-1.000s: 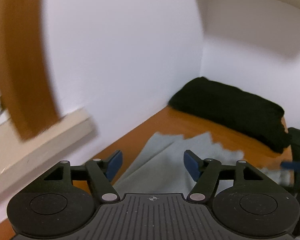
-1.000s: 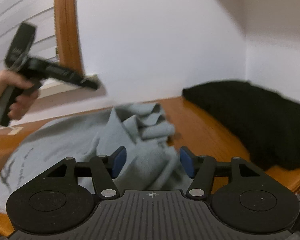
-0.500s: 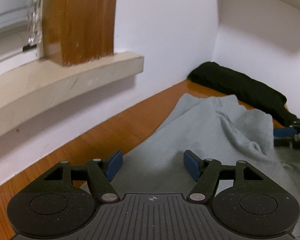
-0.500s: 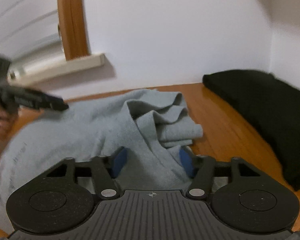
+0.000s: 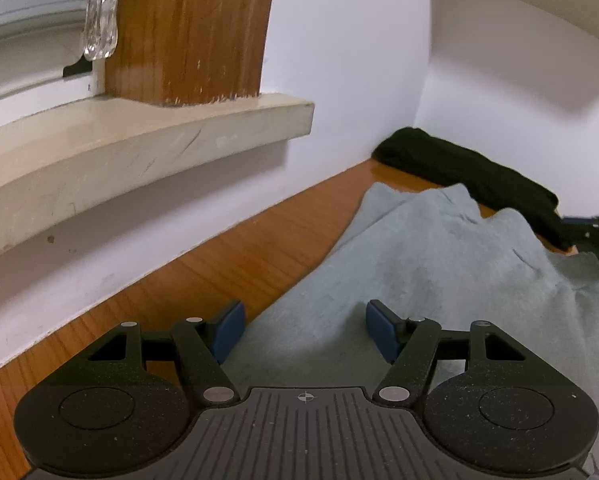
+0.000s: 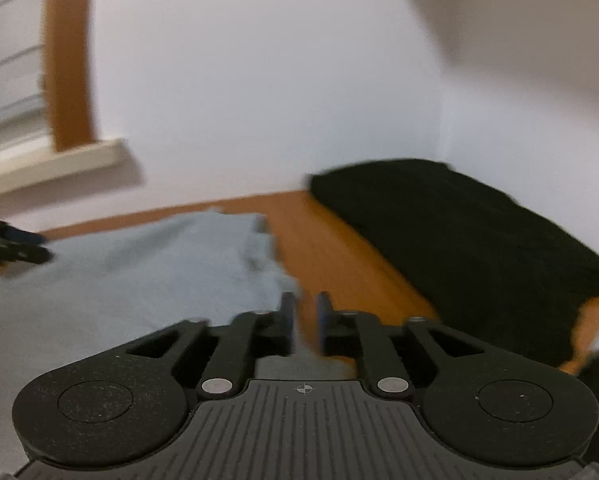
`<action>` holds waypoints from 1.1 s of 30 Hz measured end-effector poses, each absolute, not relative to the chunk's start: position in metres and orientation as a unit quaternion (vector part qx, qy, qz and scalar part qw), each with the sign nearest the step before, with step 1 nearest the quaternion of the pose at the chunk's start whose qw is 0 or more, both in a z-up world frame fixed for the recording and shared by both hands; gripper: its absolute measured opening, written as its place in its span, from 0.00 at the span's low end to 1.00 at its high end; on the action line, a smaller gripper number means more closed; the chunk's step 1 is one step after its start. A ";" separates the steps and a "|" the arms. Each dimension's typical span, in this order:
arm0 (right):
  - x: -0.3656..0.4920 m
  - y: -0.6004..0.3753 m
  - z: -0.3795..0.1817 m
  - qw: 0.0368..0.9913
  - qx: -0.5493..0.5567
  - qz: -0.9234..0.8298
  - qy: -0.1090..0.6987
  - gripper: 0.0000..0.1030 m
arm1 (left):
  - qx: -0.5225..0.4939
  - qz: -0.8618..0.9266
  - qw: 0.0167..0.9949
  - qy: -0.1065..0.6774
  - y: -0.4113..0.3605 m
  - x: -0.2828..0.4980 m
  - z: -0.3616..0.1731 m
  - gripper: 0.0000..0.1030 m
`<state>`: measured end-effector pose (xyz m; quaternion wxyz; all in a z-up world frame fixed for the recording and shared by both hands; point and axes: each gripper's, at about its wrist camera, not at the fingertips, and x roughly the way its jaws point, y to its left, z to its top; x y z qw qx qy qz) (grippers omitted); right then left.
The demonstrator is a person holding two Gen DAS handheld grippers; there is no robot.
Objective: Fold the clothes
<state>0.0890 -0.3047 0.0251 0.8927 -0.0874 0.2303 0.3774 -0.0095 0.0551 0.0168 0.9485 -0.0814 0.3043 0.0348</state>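
Observation:
A grey garment [image 5: 439,272] lies spread on the wooden table [image 5: 239,264]. My left gripper [image 5: 303,332] hovers open over its near left edge, one pad above bare wood and the other above cloth, with nothing pinched. In the blurred right wrist view, my right gripper [image 6: 305,320] has its jaws narrowed on the right edge of the grey garment [image 6: 139,272], with cloth bunched between the pads. The left gripper [image 6: 11,244] shows at that view's left edge, and the right gripper [image 5: 595,224] at the left wrist view's right edge.
A folded black garment [image 5: 467,176] lies along the wall in the far right corner, also the black garment [image 6: 459,232]. A cream window sill [image 5: 139,140] and a wooden frame [image 5: 191,28] jut out over the table's left side. White walls close the back and right.
The right jaws have closed on the grey cloth, and its crumpled folds now lie flatter. My left gripper swung left and sank toward the garment's edge, staying open.

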 end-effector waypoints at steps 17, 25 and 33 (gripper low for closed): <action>0.114 -0.253 0.023 0.887 -0.135 0.348 0.271 0.22 | -0.077 0.018 0.953 0.294 0.056 -0.024 0.030 0.67; 0.021 -0.243 0.037 0.863 -0.130 0.418 0.250 0.39 | -0.069 0.019 0.947 0.313 0.059 -0.034 0.023 0.63; -0.085 -0.206 0.037 0.832 -0.158 0.473 0.244 0.46 | -0.078 0.029 0.943 0.323 0.069 -0.042 0.016 0.62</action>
